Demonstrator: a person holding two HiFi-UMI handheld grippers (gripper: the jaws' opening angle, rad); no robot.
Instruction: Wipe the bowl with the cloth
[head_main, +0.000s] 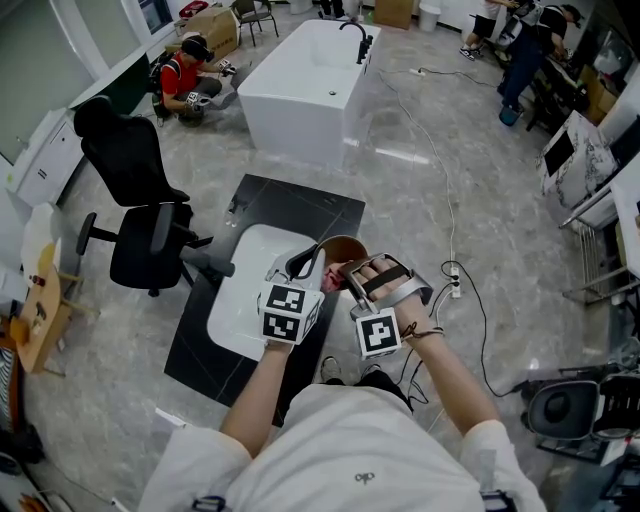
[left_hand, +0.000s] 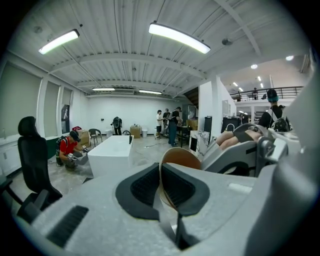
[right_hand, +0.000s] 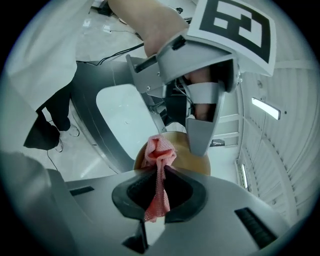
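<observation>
Clamping the rim of the bowl (left_hand: 181, 156), the left hand-held gripper (left_hand: 161, 184) has its jaws nearly together, with the thin brown wall pinched edge-on between the dark pads. The right hand-held gripper (right_hand: 159, 189) is closed on the cloth (right_hand: 159, 152), a pink mesh strip. Its tail hangs back through the pads and its bunched end pokes out ahead, touching the bowl's tan surface. Both tools meet in the air over the white basin (head_main: 240, 300), which is set into the dark worktop (head_main: 300, 205). The bowl is lifted clear of both. Step in hand, as judged: wiping. To do it well, hold the left grip firm so the bowl does not swing about its pinched rim. Press the cloth's bunched end on lightly, sweep it round the wall, and keep the bare jaw tips off the bowl. Orientation: in the head view the bowl sits tilted, its mouth up and towards the person. The gripper views do not settle whether the cloth is on the inner or outer face. A round bowl has no long axis. The cloth's long axis runs along the right jaws towards the bowl.
</observation>
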